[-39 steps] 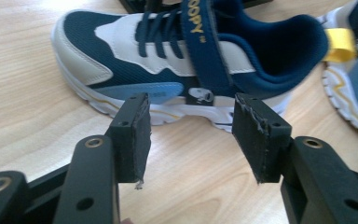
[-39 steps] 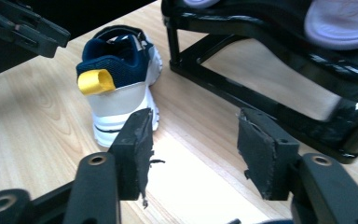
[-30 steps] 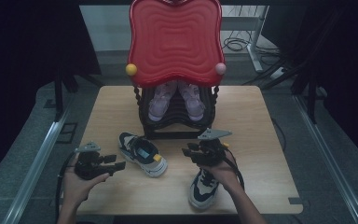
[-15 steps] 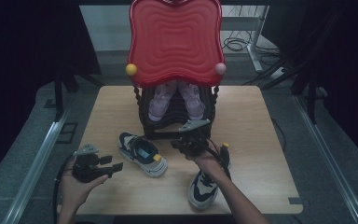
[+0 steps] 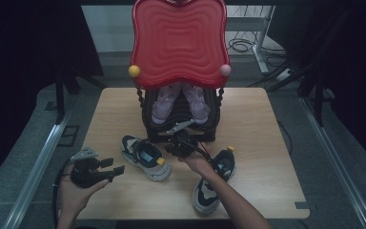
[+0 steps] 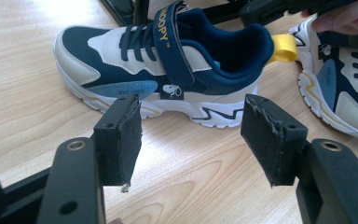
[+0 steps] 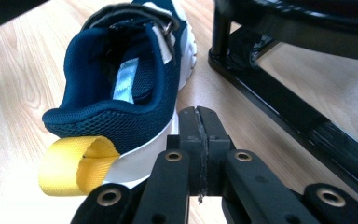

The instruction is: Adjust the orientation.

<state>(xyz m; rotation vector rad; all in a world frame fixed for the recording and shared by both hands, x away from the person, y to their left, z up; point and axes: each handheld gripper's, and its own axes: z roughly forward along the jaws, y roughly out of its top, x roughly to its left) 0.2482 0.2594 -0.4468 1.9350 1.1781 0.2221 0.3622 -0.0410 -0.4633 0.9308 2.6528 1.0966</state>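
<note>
My right hand-held gripper (image 7: 199,140) is clenched empty beside the navy-and-white mesh sneaker (image 7: 135,79); nudging could skew it while the left hand-held gripper (image 6: 191,135) waits released.

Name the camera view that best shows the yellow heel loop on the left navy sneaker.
The right gripper view: the yellow heel loop sits close and sharp, just left of the shut right tongs. The left gripper view shows it smaller, behind the sneaker's collar. The high view shows it as a tiny yellow dot.
</note>
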